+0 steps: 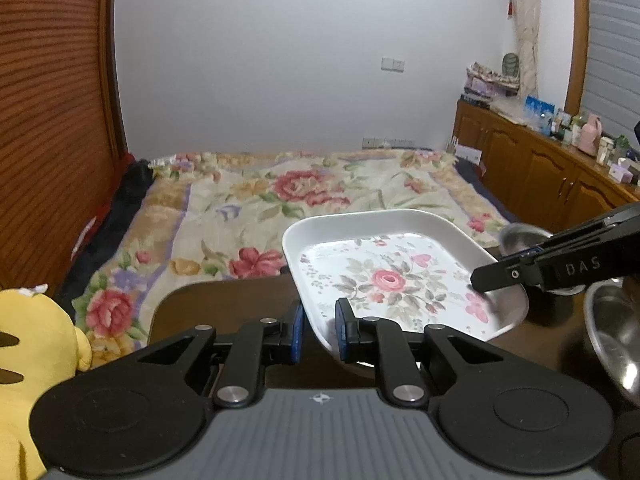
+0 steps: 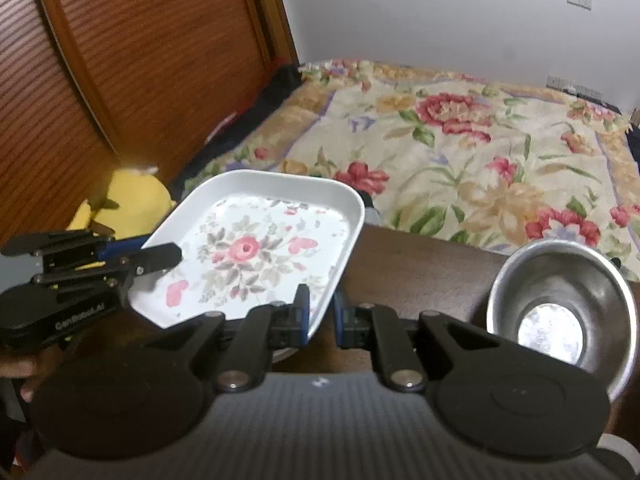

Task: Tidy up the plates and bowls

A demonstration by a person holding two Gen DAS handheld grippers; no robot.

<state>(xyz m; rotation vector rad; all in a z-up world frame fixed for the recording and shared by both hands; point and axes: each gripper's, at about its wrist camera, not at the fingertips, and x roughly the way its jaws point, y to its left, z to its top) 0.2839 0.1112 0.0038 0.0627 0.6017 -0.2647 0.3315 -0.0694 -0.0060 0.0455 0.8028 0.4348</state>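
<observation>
A white rectangular plate (image 1: 392,280) with a pink rose pattern hangs a little above the dark table, held from two sides. My left gripper (image 1: 318,332) is shut on its near rim, one blue pad on each side of the edge. In the same view my right gripper (image 1: 486,280) clamps the plate's right edge. The right wrist view shows the plate (image 2: 248,248) with my right gripper (image 2: 322,316) shut on its near corner rim, and my left gripper (image 2: 170,256) biting its left edge. A steel bowl (image 2: 560,304) stands on the table to the right.
The dark brown table (image 2: 420,264) stands against a bed with a floral blanket (image 1: 280,200). Two steel bowls (image 1: 524,236) (image 1: 616,336) sit at the right. A yellow plush toy (image 1: 32,340) lies at the left. A wooden cabinet (image 1: 540,168) lines the right wall.
</observation>
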